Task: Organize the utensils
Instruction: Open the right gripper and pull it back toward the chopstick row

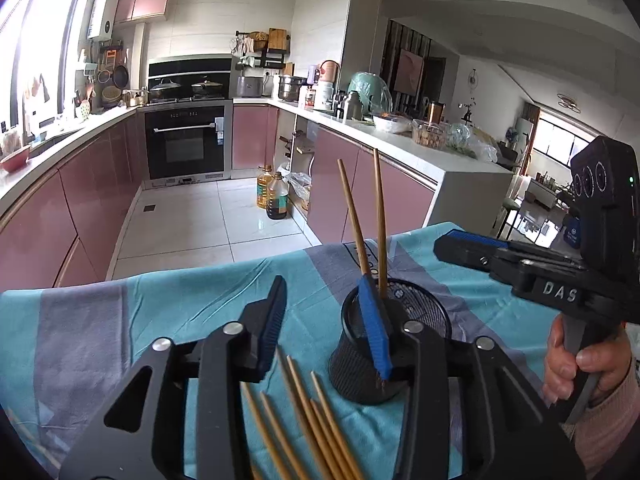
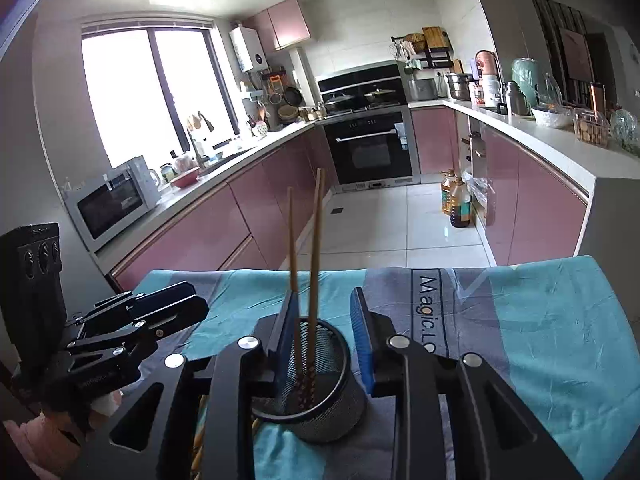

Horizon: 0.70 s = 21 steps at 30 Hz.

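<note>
Two chopsticks (image 2: pixel 310 264) are standing upright in the black mesh cup (image 2: pixel 316 408), leaning slightly apart at their tops, their lower ends resting inside on the cup's floor. The cup is sitting on the blue and grey cloth (image 2: pixel 560 320) covering the table. My right gripper (image 2: pixel 326 320) is hovering just over the cup with its blue pads spread, one either side of the sticks; the left pad looks very close to one stick, though I cannot tell whether it is touching. My left gripper (image 1: pixel 324 312) is also standing spread and pinching nothing, its right finger (image 1: pixel 374 320) crossing in front of the cup. Loose chopsticks (image 1: pixel 304 412) are lying fanned on the cloth below it, just beside the cup. My right hand (image 1: pixel 576 364) is gripping the other tool's handle at the edge of the left view. Beyond the table, pink kitchen cabinets (image 2: pixel 264 208) are lining the room.
</note>
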{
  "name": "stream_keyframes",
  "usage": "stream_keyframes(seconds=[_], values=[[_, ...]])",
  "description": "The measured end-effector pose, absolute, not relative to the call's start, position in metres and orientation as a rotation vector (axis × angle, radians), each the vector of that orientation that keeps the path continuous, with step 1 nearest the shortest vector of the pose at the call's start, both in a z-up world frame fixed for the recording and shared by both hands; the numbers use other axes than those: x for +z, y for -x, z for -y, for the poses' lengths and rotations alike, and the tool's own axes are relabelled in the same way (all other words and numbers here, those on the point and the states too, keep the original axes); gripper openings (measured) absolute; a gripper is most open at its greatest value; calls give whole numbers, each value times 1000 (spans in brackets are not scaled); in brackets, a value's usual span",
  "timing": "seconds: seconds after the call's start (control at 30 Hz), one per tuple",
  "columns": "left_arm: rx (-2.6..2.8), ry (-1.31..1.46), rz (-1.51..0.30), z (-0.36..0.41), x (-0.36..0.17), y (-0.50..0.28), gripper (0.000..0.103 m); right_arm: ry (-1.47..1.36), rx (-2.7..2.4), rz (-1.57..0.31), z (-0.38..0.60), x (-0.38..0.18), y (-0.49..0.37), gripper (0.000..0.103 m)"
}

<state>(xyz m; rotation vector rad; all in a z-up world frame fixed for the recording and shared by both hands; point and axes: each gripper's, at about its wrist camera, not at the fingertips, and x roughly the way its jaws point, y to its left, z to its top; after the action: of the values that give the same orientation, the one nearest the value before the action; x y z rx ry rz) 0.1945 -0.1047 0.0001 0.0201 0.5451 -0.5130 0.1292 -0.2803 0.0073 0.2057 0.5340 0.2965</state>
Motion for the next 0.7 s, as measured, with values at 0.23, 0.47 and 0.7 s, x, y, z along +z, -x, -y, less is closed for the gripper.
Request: stream_keyframes(seconds=[0.23, 0.47, 0.7], values=[[-475, -60, -610, 61, -21, -164, 48, -165, 434, -539, 257, 7, -89, 35], [-421, -48, -752, 30, -66, -147, 48, -150, 523, -710, 217, -39, -84, 35], [-421, -11, -850, 21, -107, -133, 48, -151, 494, -857, 196, -85, -93, 35]])
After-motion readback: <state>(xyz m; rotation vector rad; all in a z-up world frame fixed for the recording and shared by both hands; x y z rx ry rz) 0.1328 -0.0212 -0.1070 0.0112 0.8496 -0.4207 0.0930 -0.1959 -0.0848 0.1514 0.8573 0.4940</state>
